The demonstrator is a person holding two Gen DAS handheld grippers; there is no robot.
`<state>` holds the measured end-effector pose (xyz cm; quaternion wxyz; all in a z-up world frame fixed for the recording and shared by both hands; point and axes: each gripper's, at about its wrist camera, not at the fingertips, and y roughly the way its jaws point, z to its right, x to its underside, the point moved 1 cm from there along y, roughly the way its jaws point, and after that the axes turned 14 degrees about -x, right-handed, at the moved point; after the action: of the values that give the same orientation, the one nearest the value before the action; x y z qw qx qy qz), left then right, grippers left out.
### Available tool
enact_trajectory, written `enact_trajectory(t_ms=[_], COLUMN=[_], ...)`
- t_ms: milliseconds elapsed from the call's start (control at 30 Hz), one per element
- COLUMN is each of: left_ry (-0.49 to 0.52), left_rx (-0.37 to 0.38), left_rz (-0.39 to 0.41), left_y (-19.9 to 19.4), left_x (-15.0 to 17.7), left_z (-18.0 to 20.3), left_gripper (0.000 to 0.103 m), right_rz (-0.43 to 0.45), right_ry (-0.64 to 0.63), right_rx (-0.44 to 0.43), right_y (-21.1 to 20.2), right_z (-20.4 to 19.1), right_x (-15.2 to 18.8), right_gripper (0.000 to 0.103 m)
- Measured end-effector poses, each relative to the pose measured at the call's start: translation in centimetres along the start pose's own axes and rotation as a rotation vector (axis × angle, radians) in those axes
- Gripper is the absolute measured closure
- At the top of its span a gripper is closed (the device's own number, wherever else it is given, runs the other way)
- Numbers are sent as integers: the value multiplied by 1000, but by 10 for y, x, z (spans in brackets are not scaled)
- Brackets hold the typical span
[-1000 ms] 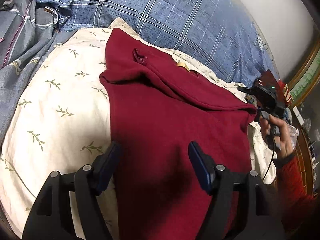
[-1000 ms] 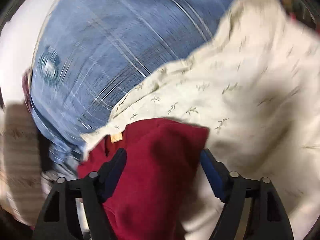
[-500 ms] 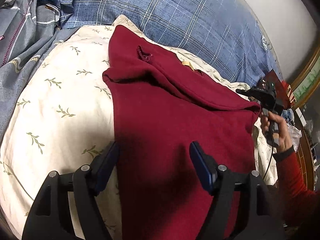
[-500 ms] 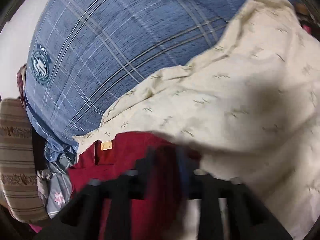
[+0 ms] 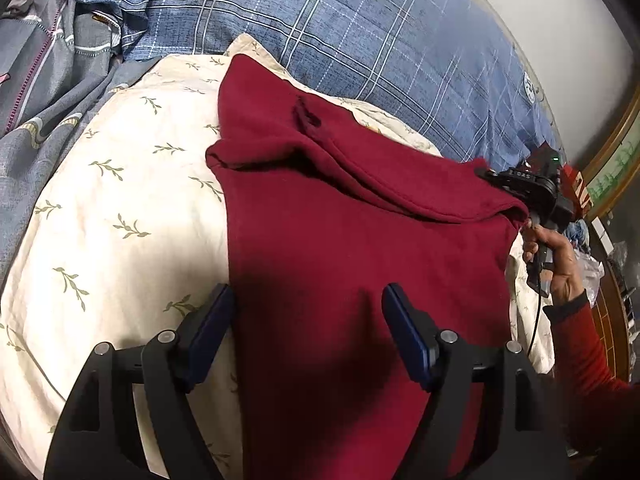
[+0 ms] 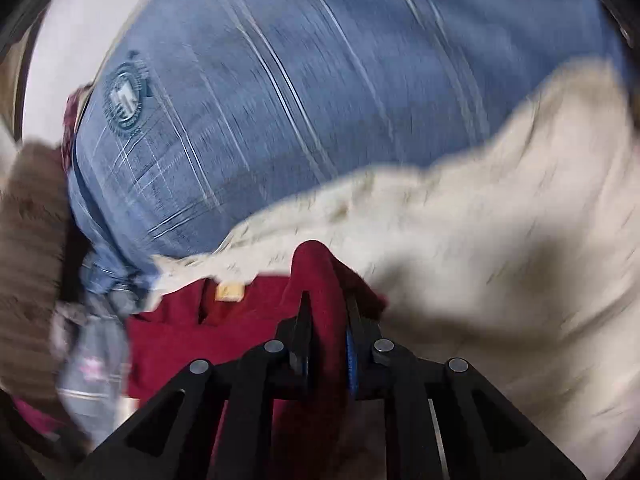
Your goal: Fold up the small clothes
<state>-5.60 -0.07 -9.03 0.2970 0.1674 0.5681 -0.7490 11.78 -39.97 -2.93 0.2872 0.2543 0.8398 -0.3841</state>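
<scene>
A dark red garment lies spread over a cream leaf-print cushion, its top part folded down. My left gripper hovers over the near part of the garment. Its jaws are opening, the cloth lies under the gap, and the pads do not press it. A hand in a red sleeve holds my right gripper at the garment's far right corner. In the blurred right wrist view the right gripper is closing, and its pads pinch a raised fold of the red garment.
A blue plaid pillow with a round badge lies behind the cushion. Grey clothing is heaped at the left. A wooden frame and clutter stand at the far right. A brown striped cushion sits left in the right wrist view.
My right gripper went from wide open over the garment's corner to pinched on it, then rolled and lifted the cloth a little. The left gripper stayed in place, jaws slightly wider.
</scene>
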Motion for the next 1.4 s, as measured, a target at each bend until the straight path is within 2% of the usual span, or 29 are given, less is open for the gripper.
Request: enact_trajectory(t_ms=[100,133,200,267,333,367,467,533,600,633,667,700,767,933,1000,1067,1167,1267,1400], left_ry=[2,8,17,25,26,26,30,37,44,46,46,46,46,34,34,38,50,38,77], left_rx=[0,-2,-3,-5,-10,-10,-8,-11,-18,-21,-22,-22,-26,-37,-36,-36,-22,-10,-88], left_rz=[3,2,4,7,3,1,6,10,14,18,23,27,37,42,48,37,28,29,-23], left_y=[0,0,-1,-3,-2,-2,-3,-3,-3,-4,-6,-7,-9,-11,-14,-17,-26,-38,-43], left_x=[-1,0,1,2,3,3,3,3,4,4,5,6,7,8,9,12,20,30,49], left_z=[1,2,3,3,2,2,4,5,6,7,6,5,3,-1,0,0,3,5,10], left_gripper=[27,27,27,27,27,27,27,27,27,27,27,27,27,27,27,27,25,20,20], right_rz=[-24,-62,-102,-63,-8,21,35,-33,-128,-179,-204,-211,-155,-128,-120,-116,-142,-189,-245], right_ry=[-41,-21,64,115,157,150,40,-71,-139,-157,-157,-150,-120,-116,-107,-84,-63,-55,-30], right_rx=[138,152,108,70,41,33,-11,-4,76,156,212,231,190,191,160,94,21,-11,-26], right_y=[10,20,28,13,-12,-26,-50,-45,-27,-14,-6,-2,-8,-50,-69,-87,-114,-132,-144], right_z=[11,21,37,40,35,28,-7,-31,-41,-36,-28,-20,-12,-38,-46,-53,-61,-66,-72], right_x=[0,5,15,22,22,22,28,42,61,74,82,88,91,83,90,103,133,165,203], right_gripper=[92,92,89,82,49,47,47,48,54,55,56,57,56,51,46,44,33,32,31])
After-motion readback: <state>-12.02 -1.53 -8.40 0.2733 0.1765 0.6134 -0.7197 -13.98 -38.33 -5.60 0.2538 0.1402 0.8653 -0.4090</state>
